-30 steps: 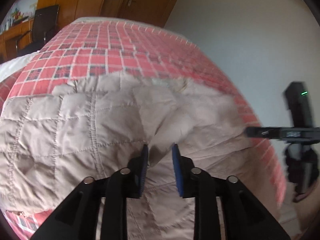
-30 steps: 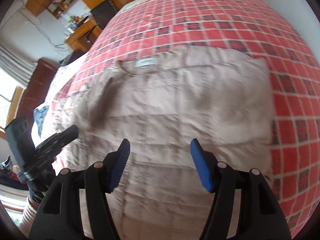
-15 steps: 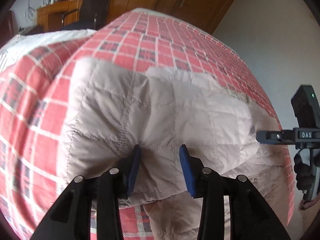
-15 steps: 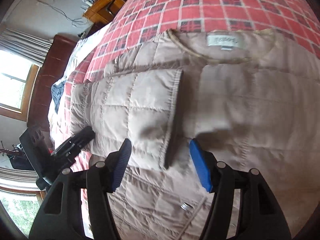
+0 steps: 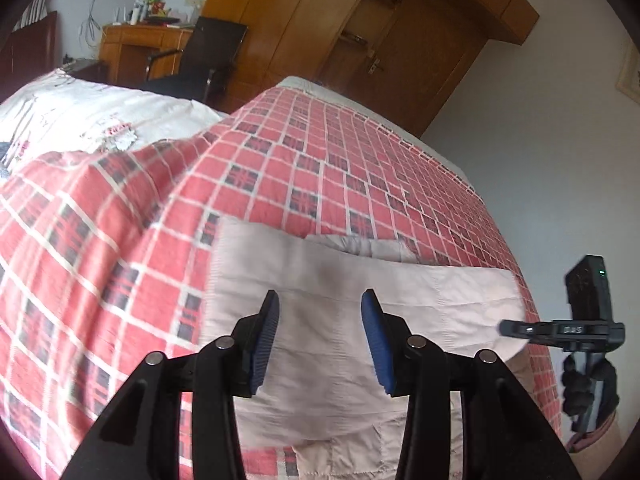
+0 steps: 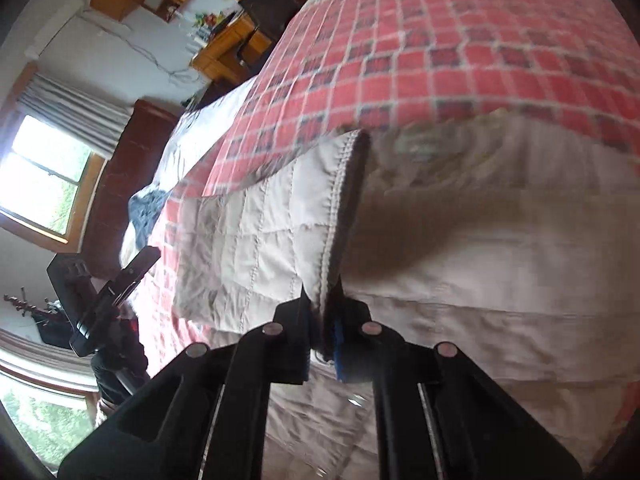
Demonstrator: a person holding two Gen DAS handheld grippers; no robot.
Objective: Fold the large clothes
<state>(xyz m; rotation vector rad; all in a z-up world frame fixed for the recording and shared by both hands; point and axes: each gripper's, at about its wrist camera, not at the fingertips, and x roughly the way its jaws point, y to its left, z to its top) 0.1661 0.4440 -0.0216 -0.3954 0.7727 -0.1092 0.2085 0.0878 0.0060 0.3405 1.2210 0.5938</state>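
Observation:
A beige quilted jacket (image 5: 360, 308) lies on the red checked bedspread (image 5: 320, 176). In the left wrist view my left gripper (image 5: 318, 316) stands open above the jacket's folded-over panel, with nothing between its blue pads. In the right wrist view my right gripper (image 6: 322, 304) is shut on the stitched edge of the jacket's folded sleeve (image 6: 256, 248), which rises from the jaws toward the collar (image 6: 432, 148). The right gripper (image 5: 560, 328) also shows at the right edge of the left wrist view, touching the jacket's corner. The left gripper (image 6: 108, 288) shows at the left of the right wrist view.
The bed's right side runs along a white wall (image 5: 560, 140). A wooden wardrobe (image 5: 360, 32), a desk (image 5: 136, 48) and a black chair (image 5: 200, 60) stand beyond the bed. A white pillow area (image 5: 80, 120) lies at the left. A window (image 6: 36, 184) is on the far left.
My left gripper let go of the jacket fold, opened wider and drew back. My right gripper went from open over the sleeve edge to shut on it.

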